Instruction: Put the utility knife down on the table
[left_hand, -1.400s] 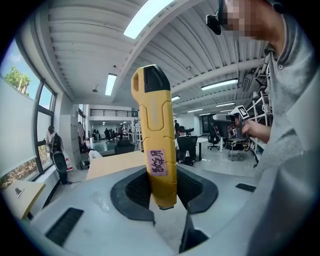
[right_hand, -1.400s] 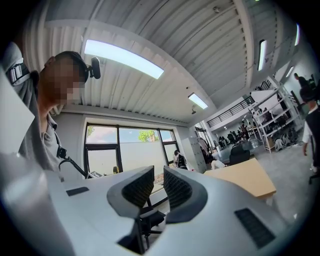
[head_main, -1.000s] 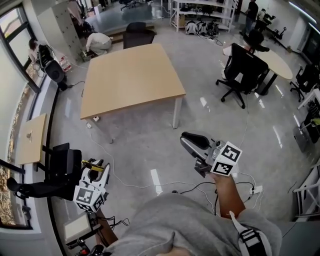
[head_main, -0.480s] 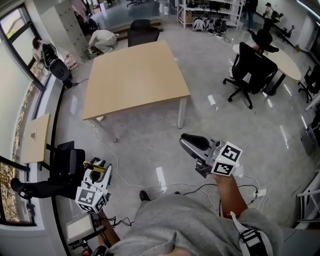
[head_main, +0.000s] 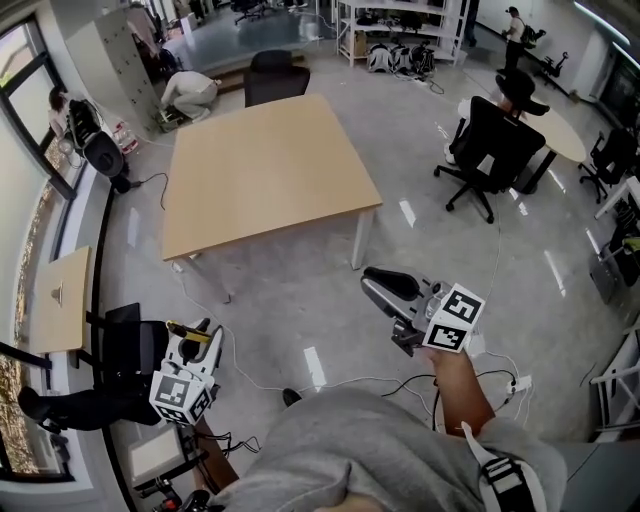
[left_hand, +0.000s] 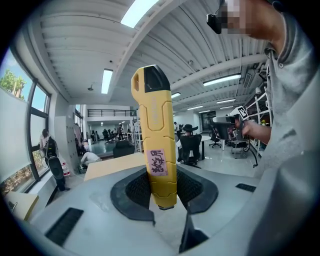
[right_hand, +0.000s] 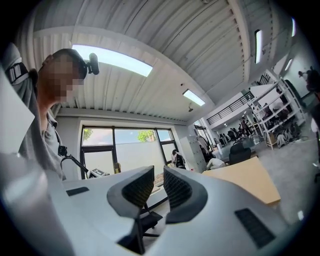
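A yellow utility knife (left_hand: 156, 150) with a pink label stands upright between the pads of my left gripper (left_hand: 159, 192), which is shut on its lower end. In the head view the left gripper (head_main: 193, 342) sits at the lower left, with the knife (head_main: 186, 329) sticking out of it toward the wooden table (head_main: 265, 170). The table (left_hand: 112, 166) lies some way ahead across the floor, its top bare. My right gripper (head_main: 380, 283) hangs over the grey floor at the right. Its jaws (right_hand: 157, 190) stand a narrow gap apart with nothing between them.
A black office chair (head_main: 275, 75) stands at the table's far side and another (head_main: 487, 140) by a round table (head_main: 550, 125) at the right. Cables (head_main: 400, 380) run over the floor near my feet. A black chair (head_main: 125, 345) and a small desk (head_main: 60, 290) are at the left.
The person has stepped forward and a foot now shows below. The floor and table have shifted slightly in the head view. Both grippers keep their poses, and the knife stays held.
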